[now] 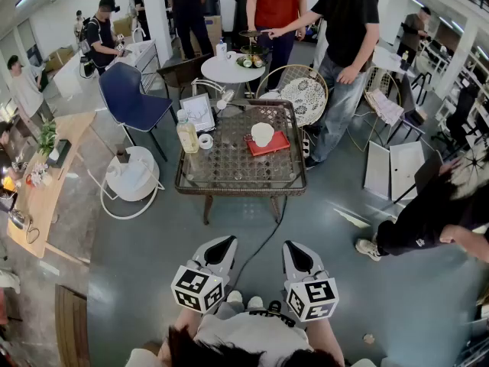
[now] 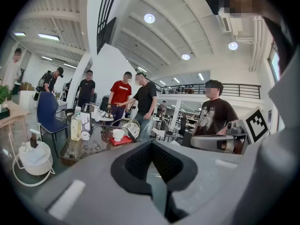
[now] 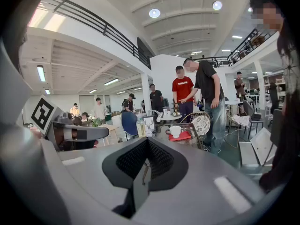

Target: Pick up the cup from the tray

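Note:
A white cup (image 1: 262, 134) stands on a small red tray (image 1: 273, 145) on the glass-topped wicker table (image 1: 229, 176) in the head view. Both grippers hang low near my body, well short of the table. My left gripper (image 1: 219, 248) and my right gripper (image 1: 296, 256) both have their jaws together with nothing in them. In the left gripper view the cup (image 2: 118, 134) sits far off on the tray (image 2: 123, 140), beyond my left gripper (image 2: 151, 146). In the right gripper view the cup (image 3: 175, 131) and tray (image 3: 183, 136) show small beyond my right gripper (image 3: 147, 144).
On the table also stand a bottle (image 1: 187, 133), a tape roll (image 1: 205, 141) and a picture frame (image 1: 199, 112). A blue chair (image 1: 134, 94), a white stool (image 1: 131, 176), a round white table (image 1: 231, 69) and standing people (image 1: 348, 44) surround it. A person (image 1: 435, 212) crouches at right.

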Motion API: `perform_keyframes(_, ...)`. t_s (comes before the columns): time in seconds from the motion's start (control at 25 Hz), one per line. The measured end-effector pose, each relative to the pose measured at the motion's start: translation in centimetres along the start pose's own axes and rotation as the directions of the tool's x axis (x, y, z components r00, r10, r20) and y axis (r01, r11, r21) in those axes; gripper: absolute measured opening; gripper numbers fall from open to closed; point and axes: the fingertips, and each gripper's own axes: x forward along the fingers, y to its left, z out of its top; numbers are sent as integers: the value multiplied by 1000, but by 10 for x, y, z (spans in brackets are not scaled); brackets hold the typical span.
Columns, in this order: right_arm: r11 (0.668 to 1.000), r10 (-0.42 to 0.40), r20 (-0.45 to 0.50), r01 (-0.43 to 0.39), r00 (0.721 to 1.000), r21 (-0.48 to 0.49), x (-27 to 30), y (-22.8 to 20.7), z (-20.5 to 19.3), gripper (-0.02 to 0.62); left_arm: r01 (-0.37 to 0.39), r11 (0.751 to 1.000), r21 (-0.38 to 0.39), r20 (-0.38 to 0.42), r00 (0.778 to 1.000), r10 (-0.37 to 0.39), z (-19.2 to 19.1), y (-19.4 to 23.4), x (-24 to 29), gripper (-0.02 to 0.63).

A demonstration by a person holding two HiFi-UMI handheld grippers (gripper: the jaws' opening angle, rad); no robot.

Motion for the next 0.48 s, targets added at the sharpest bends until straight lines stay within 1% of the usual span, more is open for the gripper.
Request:
perform_keyframes(0.12,1000,-4,1,4,1000,18,-2,-2,-5,25,3,1000,-4,-4,1000,-3,-7,-2,-1,0)
perform_keyframes(0.48,1000,-8,6,8,1000,3,-1,-3,-3,24,11,1000,12,-6,1000,-11,-5,-5,2,0)
